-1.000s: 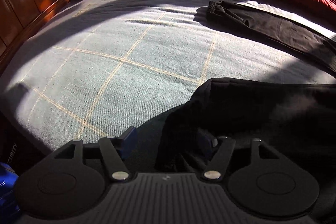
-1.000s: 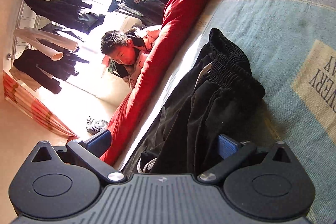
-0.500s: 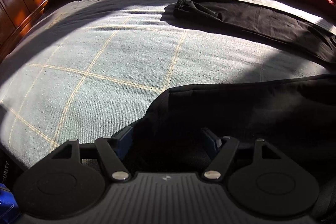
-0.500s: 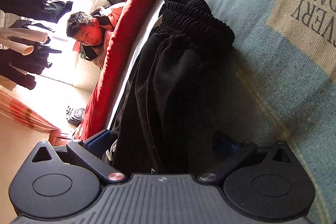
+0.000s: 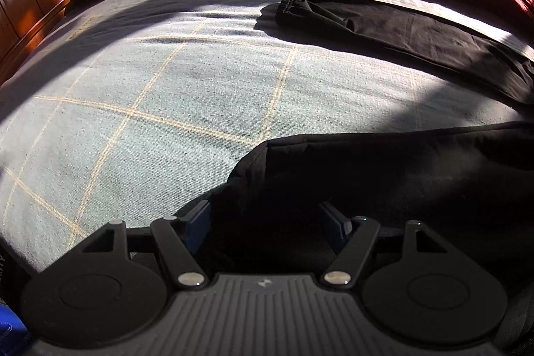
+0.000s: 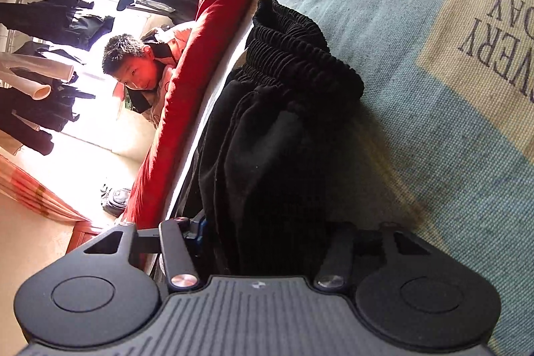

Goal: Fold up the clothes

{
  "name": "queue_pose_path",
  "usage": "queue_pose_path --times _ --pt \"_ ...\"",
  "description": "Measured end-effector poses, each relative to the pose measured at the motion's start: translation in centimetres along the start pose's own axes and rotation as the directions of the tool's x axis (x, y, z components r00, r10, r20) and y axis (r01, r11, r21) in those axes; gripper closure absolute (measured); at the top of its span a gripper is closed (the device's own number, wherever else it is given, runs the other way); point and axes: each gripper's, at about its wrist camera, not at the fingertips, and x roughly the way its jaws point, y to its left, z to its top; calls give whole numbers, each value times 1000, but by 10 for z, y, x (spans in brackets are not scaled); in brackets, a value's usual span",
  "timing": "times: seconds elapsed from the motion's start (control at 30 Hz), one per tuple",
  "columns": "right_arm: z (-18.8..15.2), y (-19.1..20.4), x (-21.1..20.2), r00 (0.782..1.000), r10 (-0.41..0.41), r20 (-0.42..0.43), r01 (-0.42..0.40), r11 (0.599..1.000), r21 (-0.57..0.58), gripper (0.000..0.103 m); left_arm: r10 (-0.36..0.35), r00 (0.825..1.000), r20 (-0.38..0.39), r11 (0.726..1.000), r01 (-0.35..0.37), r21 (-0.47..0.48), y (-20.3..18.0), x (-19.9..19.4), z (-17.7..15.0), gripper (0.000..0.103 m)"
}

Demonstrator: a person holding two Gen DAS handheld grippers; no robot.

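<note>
- Black trousers (image 5: 383, 32) lie on the bed (image 5: 200, 82), waistband (image 6: 300, 45) beside a red quilt (image 6: 200, 72).
- Left gripper (image 5: 267, 216) and right gripper (image 6: 267, 229): jaws spread around dark cloth; whether they clamp it cannot be told.

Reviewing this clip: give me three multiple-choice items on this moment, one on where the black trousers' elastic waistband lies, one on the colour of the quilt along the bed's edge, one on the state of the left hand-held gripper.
1. Where does the waistband of the black trousers lie?
A. On the teal bedspread
B. On the floor
C. On a hanger

2. What colour is the quilt along the bed's edge?
A. Yellow
B. Red
C. White

3. How does the left hand-held gripper stand?
A. Open, with dark cloth between its fingers
B. Shut on a pillow
C. Out of view

Answers:
1. A, the ribbed waistband rests on the teal bedspread.
2. B, the quilt is plainly red in both views.
3. A, the left hand-held gripper shows its blue fingers set wide apart around dark cloth.
</note>
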Motion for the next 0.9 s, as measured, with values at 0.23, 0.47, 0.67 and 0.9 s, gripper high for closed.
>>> queue_pose_path --times 0.23,0.47,0.67,0.9 --pt "0 8 -9 998 49 50 -47 998 -32 76 -8 1000 -2 1000 8 -9 5 5 0 32" --pt "1 16 -8 996 24 83 -20 999 -47 94 -20 1000 2 1000 20 -12 10 8 2 32" --pt "2 40 -46 985 48 168 -30 994 -107 97 -33 999 3 999 33 -19 17 13 4 32" --pt "-10 45 -68 979 -19 201 36 996 -82 97 -50 999 5 999 50 -9 22 15 7 32"
